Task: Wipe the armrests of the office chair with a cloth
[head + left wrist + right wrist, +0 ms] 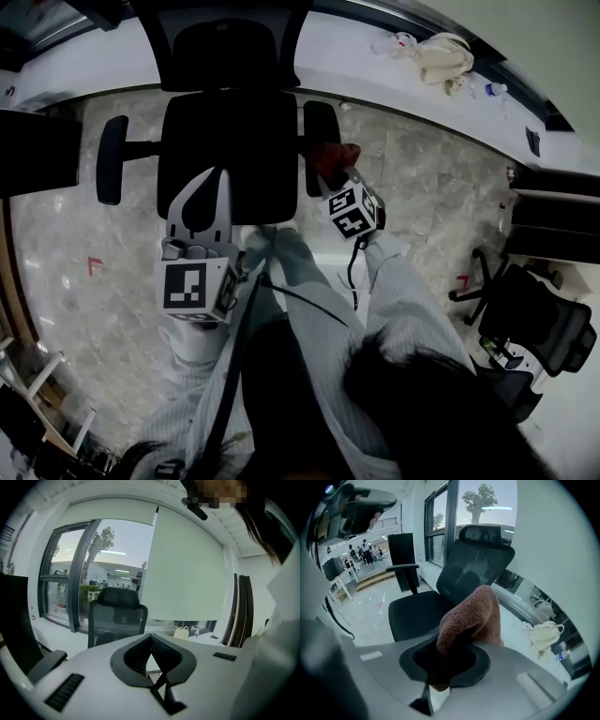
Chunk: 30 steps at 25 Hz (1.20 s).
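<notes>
- Head view: a pale marbled floor (412,187) runs up to a white window ledge (356,56), and the black office chair (227,150) faces the person. The right gripper (339,183) holds the reddish cloth (332,157) over the near end of the armrest (322,127) on the person's right. Whether the cloth touches the armrest cannot be told. The left gripper (202,192) hangs over the seat's front edge.
- Left gripper view: against a tall window and a roller blind (187,564), the jaws meet at their tips with nothing between them.
- Right gripper view: the jaws are pinched on the cloth, which bunches upward before the chair back. The far armrest (403,566) stands beyond.
</notes>
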{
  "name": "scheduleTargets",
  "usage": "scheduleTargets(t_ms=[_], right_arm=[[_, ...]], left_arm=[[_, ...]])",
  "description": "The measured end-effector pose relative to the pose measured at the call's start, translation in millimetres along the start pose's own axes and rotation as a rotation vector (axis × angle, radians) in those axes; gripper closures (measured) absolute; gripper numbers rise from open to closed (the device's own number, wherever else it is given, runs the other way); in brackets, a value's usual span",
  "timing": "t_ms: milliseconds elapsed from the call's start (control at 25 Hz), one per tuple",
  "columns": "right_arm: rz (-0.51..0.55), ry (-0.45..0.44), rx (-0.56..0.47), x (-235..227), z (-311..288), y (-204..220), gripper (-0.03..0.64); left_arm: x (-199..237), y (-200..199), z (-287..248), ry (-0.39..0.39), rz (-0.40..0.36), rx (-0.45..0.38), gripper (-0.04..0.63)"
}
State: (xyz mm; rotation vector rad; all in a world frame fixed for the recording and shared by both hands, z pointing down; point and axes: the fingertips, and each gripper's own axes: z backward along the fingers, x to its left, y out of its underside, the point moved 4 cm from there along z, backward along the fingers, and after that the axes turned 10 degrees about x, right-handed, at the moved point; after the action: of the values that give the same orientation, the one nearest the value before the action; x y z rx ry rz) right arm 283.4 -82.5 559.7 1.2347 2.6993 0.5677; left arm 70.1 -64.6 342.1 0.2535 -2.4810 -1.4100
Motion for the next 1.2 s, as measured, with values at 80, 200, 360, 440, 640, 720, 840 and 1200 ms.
scheduleTargets(t_ms=[80, 200, 360, 440, 640, 720, 840, 1200], right_arm=[[-0.009, -0.006, 0.011, -18.6, -11.4, -13.5, 0.580], [-0.017, 0.002, 0.022, -49.5, -33.7, -39.1, 0.580], [-0.009, 0.029, 0.051, -84.3, -63.9, -74.9, 0.580], [-0.022, 0.040, 0.067, -96.1, -73.9, -88.1, 0.580], [-0.053, 0.022, 0.073, -94.3, -77.6, -95.1, 0.580], [-0.048, 0.007, 0.071, -82.2, -69.9, -86.0, 0.580], [-0.021, -0.027, 0.095, -58.0, -50.5, -65.2, 0.581], [0.055, -0.135, 0.079, 33.1, 15.0, 12.9, 0.581]], left_arm=[[7.7, 3.2, 1.6, -0.024, 0.014, 0.006, 0.592], [24.2, 10.7, 6.9, -0.067, 0.008, 0.045, 0.591], [43.5, 17.0, 15.4, -0.117, 0.047, 0.061, 0.592], [51.2, 19.1, 18.4, -0.138, 0.068, 0.057, 0.592], [53.9, 18.3, 19.5, -0.151, 0.084, 0.042, 0.592], [47.4, 17.3, 19.6, -0.139, 0.082, 0.040, 0.592], [36.2, 14.9, 18.7, -0.109, 0.067, 0.023, 0.592], [5.7, 9.8, 15.6, -0.024, 0.042, -0.011, 0.591]])
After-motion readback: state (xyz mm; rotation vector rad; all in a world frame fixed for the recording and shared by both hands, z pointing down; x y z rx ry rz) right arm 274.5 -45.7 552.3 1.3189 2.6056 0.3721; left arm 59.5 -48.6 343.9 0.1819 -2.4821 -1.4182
